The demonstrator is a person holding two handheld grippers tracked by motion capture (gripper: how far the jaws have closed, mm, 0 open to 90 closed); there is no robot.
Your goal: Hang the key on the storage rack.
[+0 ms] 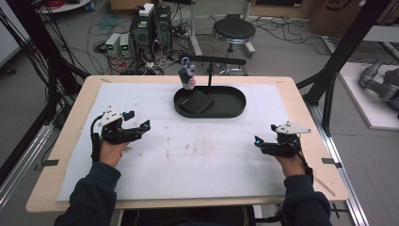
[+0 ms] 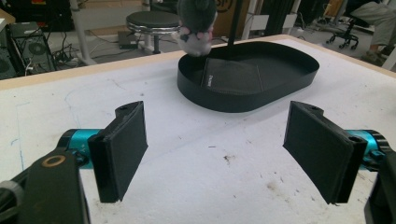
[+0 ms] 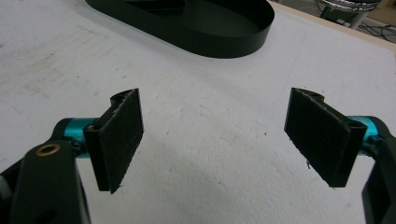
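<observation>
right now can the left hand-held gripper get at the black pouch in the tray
Probably yes: the left hand-held gripper is open, and bare mat lies between it and the tray; the pouch lies flat, uncovered.

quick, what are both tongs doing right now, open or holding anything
Left tongs: open, jaws wide apart, nothing between them, over the white mat.
Right tongs: open, jaws wide apart, holding nothing.

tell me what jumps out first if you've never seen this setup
The black oval tray at the far middle of the white mat draws the eye, with a flat black square item lying in its left end and a small grey plush toy hanging over it from a black stand. Nearer the person, the left gripper and right gripper sit apart on the mat, both with jaws wide open and empty.
</observation>
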